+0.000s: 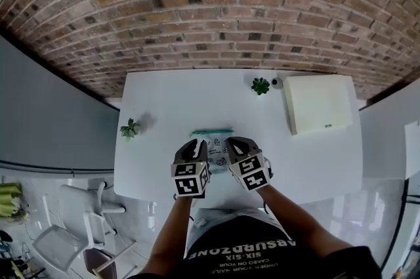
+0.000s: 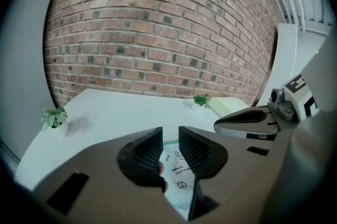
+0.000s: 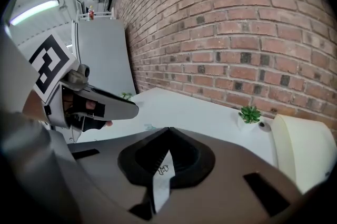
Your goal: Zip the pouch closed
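Note:
A clear pouch (image 1: 215, 148) with black print and a teal zip strip (image 1: 212, 132) along its far edge lies flat on the white table (image 1: 164, 107). Both grippers hover just above its near edge. My left gripper (image 1: 197, 145) is over the pouch's left part, and its jaws stand apart with nothing between the pads; the pouch (image 2: 179, 167) shows through the gap below them. My right gripper (image 1: 233, 142) is over the right part with its tips together, and a strip of the pouch (image 3: 160, 175) shows behind the tips. I see nothing pinched.
A small potted plant (image 1: 129, 129) stands near the table's left edge. Another plant (image 1: 260, 85) and a small round object stand at the back, beside a cream box (image 1: 318, 102) on the right. A brick wall runs behind the table. A chair (image 1: 72, 218) stands at lower left.

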A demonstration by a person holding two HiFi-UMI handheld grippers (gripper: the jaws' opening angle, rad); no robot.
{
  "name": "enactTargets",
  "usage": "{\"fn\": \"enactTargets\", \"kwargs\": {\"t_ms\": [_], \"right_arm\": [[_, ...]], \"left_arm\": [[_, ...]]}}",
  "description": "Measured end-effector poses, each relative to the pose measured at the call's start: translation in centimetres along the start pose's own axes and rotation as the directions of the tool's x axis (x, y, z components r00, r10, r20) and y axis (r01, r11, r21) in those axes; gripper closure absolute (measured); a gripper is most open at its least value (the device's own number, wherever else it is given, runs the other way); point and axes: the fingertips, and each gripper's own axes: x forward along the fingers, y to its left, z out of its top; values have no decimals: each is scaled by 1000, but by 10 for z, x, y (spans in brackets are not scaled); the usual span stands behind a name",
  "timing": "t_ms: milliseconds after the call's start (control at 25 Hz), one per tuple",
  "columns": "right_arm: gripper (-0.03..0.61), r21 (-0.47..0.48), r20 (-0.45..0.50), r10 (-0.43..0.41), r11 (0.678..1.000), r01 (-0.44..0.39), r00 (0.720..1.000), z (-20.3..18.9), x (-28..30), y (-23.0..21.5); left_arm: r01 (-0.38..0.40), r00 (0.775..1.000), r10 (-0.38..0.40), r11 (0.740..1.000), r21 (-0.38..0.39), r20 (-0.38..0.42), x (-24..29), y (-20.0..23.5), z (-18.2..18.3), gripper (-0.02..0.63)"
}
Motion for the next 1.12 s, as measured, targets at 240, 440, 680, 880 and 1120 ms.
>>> {"fn": "enactTargets", "kwargs": {"t_ms": [240,440,680,880,1120], "right_arm": [[580,-10,36,25,1000,-25,999,6,-15,12],[580,-21,46,25,999,-24,999,8,-23,19],[580,-7,46,17,1000,-17,999,5,-30,20],[580,2,39,24,1000,-24,999,-1,-32,20],[580,8,27,28,1000,-28,999,-4,-34,17]], "left_arm": [[50,999,-50,998,31,7,-12,-27,1,607],[88,996,-88,995,51,8,-17,-40,5,607],[123,992,-123,991,54,1,-22,-50,5,607],[146,989,-145,987,65,-18,-23,-55,1,607],[156,987,-153,985,73,-43,-22,-57,-4,607]]}}
